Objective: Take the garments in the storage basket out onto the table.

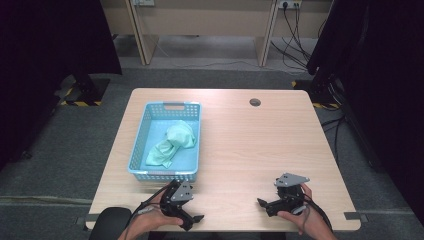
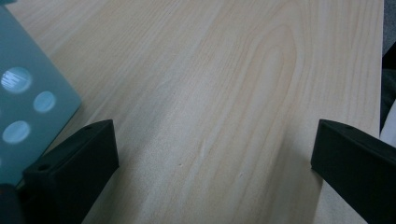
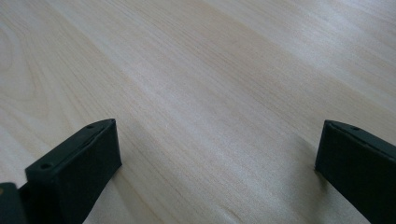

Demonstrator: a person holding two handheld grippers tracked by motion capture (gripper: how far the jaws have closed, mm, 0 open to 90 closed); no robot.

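Observation:
A blue plastic basket stands on the left half of the wooden table with a crumpled pale green cloth inside it. My left gripper rests near the front edge just below the basket, held by a hand, jaws wide apart and empty. In the left gripper view its jaws frame bare wood, with the basket's wall at the left. My right gripper lies at the front right, also open, with nothing between its jaws in the right gripper view.
A small round grommet hole sits at the table's back right. Dark curtains flank both sides, and cables hang behind the table. Grey carpet surrounds the table.

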